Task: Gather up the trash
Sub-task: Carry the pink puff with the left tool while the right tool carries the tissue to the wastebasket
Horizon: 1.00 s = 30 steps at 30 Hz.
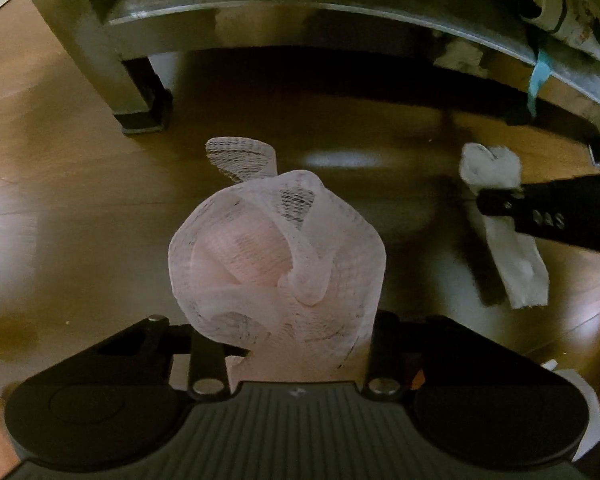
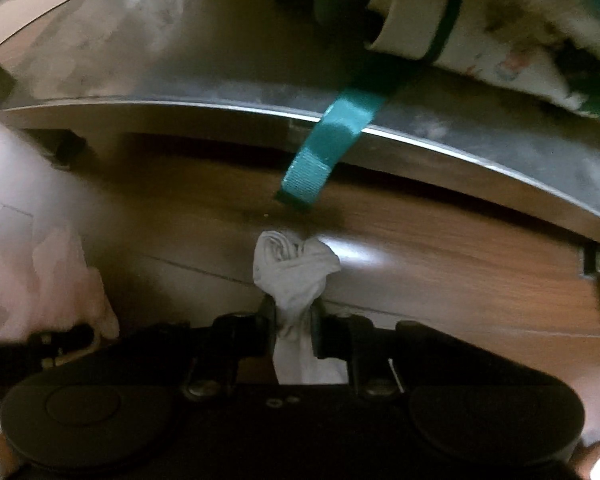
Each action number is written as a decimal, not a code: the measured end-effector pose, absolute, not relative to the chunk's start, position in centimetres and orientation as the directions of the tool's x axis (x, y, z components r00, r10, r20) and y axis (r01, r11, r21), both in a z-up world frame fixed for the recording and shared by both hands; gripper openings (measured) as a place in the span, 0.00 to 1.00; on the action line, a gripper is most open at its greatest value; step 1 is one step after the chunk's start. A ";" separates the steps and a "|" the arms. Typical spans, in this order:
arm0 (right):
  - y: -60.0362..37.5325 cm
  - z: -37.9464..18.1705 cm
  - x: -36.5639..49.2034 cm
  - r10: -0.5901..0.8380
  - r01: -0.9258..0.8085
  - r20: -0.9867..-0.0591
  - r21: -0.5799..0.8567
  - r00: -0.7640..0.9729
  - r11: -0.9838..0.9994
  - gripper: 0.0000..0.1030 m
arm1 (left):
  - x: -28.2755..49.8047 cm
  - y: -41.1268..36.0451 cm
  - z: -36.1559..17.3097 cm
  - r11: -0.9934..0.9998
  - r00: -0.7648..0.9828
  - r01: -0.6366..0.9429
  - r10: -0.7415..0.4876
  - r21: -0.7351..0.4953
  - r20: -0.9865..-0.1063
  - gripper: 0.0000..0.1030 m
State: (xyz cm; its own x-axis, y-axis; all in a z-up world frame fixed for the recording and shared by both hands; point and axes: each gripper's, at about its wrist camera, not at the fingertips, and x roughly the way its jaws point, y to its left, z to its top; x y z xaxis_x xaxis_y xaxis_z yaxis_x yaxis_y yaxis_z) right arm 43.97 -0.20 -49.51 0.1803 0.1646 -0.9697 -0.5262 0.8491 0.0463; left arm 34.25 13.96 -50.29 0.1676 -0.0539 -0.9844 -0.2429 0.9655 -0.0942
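Left gripper (image 1: pixel 296 344): fingers clamped on a pink foam mesh fruit sleeve (image 1: pixel 278 256), which balloons up and forward from between them, one loose netted end curling off its top. It hangs clear of the wooden floor (image 1: pixel 60 184). Right gripper (image 2: pixel 294 328): jaws pinched tight on a crumpled white tissue (image 2: pixel 294 268), a knotted wad bunched above the fingertips, a tail trailing back toward the body. In the left wrist view the same tissue (image 1: pixel 496 184) shows at far right, held off the floor by the black finger. Ahead of both, a metal rack shelf (image 2: pixel 180 80) on a dark-footed leg (image 1: pixel 136 108); a teal strap (image 2: pixel 324 152) droops over its edge, printed paper bundle (image 2: pixel 500 40) above. Right view blurred.
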 end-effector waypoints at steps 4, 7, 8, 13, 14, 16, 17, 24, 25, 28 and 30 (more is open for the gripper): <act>-1.4 -45.4 42.7 0.180 -0.528 -0.966 0.057 0.185 0.848 0.14 | 34.9 14.3 -47.2 0.963 0.177 -0.252 -0.053 -0.097 -0.983 0.34; -2.3 -42.0 41.9 0.201 -0.527 -0.958 0.065 0.205 0.847 0.14 | 34.9 14.1 -43.8 0.963 0.198 -0.246 -0.060 -0.109 -0.978 0.35; -2.5 -40.7 41.5 0.212 -0.527 -0.954 0.072 0.210 0.847 0.14 | 34.8 14.0 -42.5 0.965 0.206 -0.242 -0.055 -0.106 -0.977 0.34; -3.1 -33.6 40.1 0.266 -0.535 -0.929 0.093 0.257 0.840 0.14 | 33.8 13.4 -35.4 0.973 0.274 -0.203 -0.052 -0.111 -0.960 0.35; -3.3 -31.9 39.6 0.284 -0.537 -0.921 0.102 0.267 0.837 0.14 | 33.4 13.3 -33.9 0.973 0.292 -0.201 -0.055 -0.117 -0.955 0.35; -4.0 -28.6 38.6 0.311 -0.539 -0.906 0.116 0.286 0.834 0.14 | 32.4 13.0 -30.8 0.971 0.324 -0.201 -0.059 -0.130 -0.944 0.35; -4.3 -26.9 38.0 0.330 -0.541 -0.897 0.128 0.295 0.831 0.14 | 32.0 12.6 -29.2 0.970 0.338 -0.202 -0.059 -0.134 -0.939 0.35; -6.1 -18.2 34.3 0.397 -0.564 -0.846 0.144 0.357 0.813 0.14 | 27.8 12.5 -19.9 0.948 0.441 -0.262 -0.049 -0.180 -0.896 0.35; -6.5 -17.2 33.6 0.406 -0.567 -0.838 0.145 0.365 0.811 0.14 | 27.3 12.2 -18.8 0.946 0.458 -0.265 -0.046 -0.186 -0.888 0.35; -7.2 -13.9 31.7 0.439 -0.574 -0.808 0.157 0.393 0.803 0.14 | 26.7 10.7 -16.1 0.948 0.507 -0.256 -0.033 -0.187 -0.861 0.35; -7.9 -12.2 30.7 0.455 -0.576 -0.791 0.164 0.408 0.801 0.14 | 25.8 10.4 -13.9 0.952 0.536 -0.245 -0.026 -0.185 -0.844 0.35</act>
State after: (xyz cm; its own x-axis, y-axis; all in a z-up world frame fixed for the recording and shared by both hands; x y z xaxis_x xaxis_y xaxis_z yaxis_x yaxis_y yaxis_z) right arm 30.75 -7.87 -12.22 0.4085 0.4553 -0.7911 -0.5758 0.8010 0.1637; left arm 25.77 10.39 -13.92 0.5359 -0.0262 -0.8439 -0.2451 0.9516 -0.1852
